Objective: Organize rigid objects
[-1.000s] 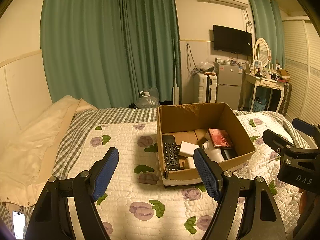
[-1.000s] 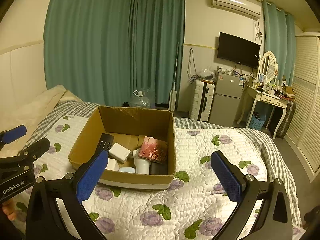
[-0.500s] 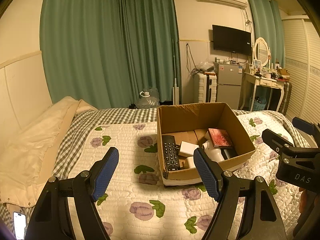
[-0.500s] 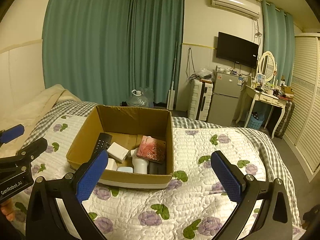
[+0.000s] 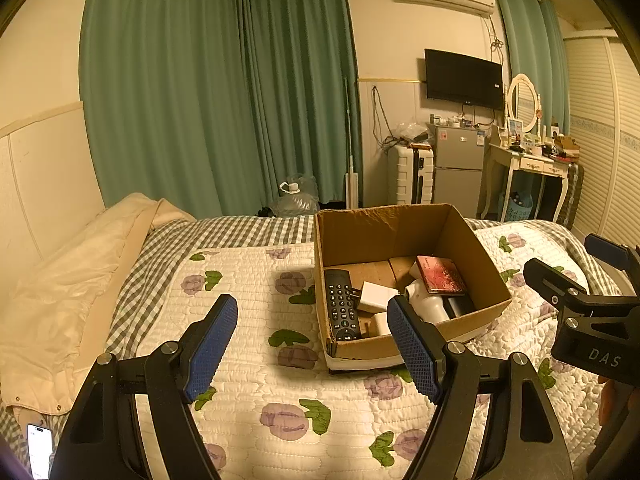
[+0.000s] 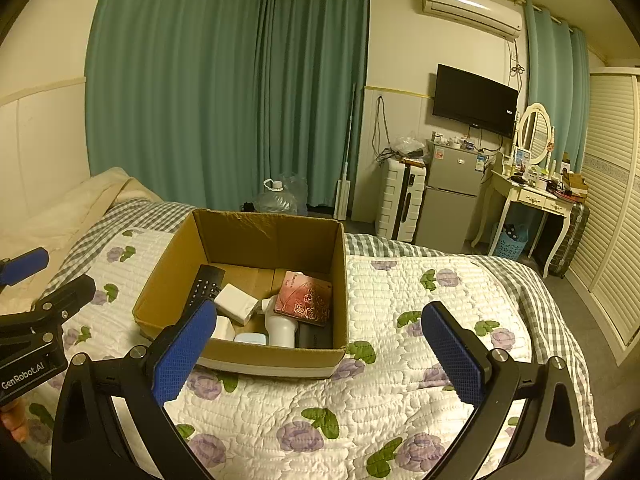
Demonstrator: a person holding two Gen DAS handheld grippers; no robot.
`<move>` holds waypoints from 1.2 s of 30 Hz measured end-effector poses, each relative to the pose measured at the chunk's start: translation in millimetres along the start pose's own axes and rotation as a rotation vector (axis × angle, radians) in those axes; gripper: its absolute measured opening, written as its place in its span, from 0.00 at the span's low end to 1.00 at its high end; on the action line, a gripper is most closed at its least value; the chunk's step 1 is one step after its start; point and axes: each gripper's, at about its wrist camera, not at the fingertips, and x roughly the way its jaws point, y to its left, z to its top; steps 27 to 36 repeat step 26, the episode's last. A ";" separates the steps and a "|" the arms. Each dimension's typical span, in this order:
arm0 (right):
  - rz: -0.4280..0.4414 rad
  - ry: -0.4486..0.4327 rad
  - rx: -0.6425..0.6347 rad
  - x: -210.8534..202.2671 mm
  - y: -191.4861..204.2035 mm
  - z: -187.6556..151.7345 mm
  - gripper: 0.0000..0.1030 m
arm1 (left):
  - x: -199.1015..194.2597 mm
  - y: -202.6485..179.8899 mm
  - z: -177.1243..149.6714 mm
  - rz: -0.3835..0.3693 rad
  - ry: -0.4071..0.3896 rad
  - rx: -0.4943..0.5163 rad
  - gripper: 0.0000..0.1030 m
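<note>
Two grippers hang over the flowered quilt (image 5: 248, 280), and we see both spread wide with nothing between their blue pads: left gripper (image 5: 312, 344), right gripper (image 6: 320, 354). Just past the left one, at one o'clock, sits the cardboard box (image 5: 476, 248) on the bed; from the right gripper it lies at eleven. Inside we make out a black remote (image 5: 340, 306), a white block (image 6: 236, 303), a red patterned case (image 6: 306, 298) and a white bottle (image 6: 280, 330). We read "DAS" and "GenRobot.AI" on the tool bodies. Farther off stand green curtains (image 6: 224, 92), a fridge (image 6: 452, 196) and a wall TV (image 6: 474, 100).
</note>
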 end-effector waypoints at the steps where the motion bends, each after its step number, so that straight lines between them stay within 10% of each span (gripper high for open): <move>1: 0.000 0.000 0.000 0.0 0.1 0.0 1.00 | 0.1 0.1 0.0 0.000 0.000 0.001 0.78; 36: -0.005 0.015 -0.003 3.0 1.5 -2.4 1.00 | 2.9 3.8 -3.3 0.003 0.004 0.008 0.78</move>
